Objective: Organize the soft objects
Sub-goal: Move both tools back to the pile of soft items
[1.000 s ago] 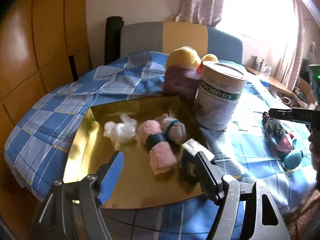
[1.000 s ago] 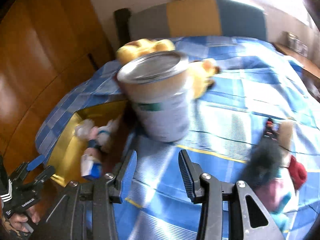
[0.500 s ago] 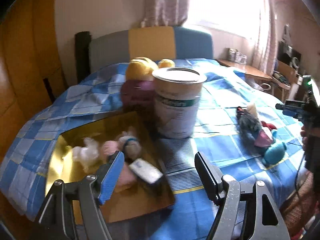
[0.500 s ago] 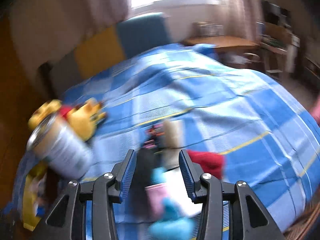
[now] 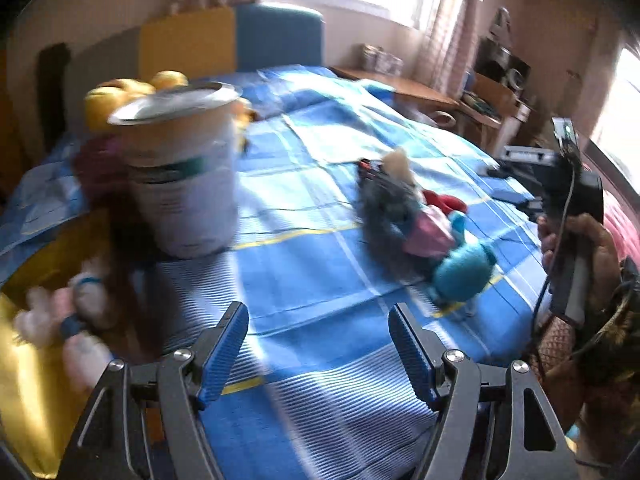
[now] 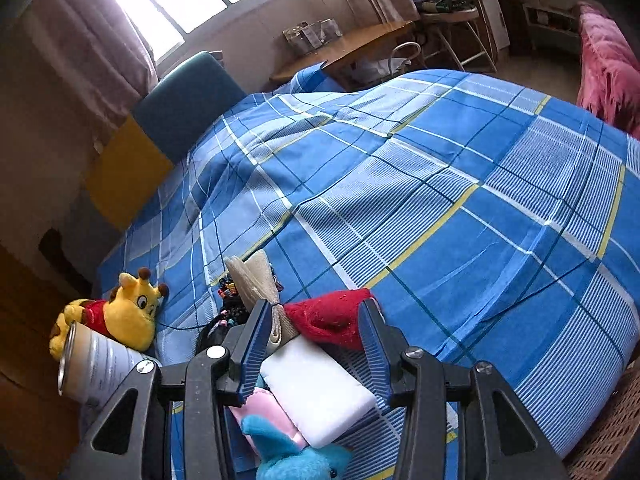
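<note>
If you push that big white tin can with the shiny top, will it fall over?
Probably not easily. The big white tin can stands upright, wide for its height, but on the soft blue checked bedspread, so a high push might tip it. Its weight cannot be judged.

Bed with blue plaid sheet (image 6: pixel 460 208). On it: soft-toy pile (image 6: pixel 320 344) between right claw's fingers, yellow bear plush (image 6: pixel 124 316) and tin can (image 6: pixel 96 368) far left; gold tray (image 5: pixel 28 380) left of left claw.
</note>
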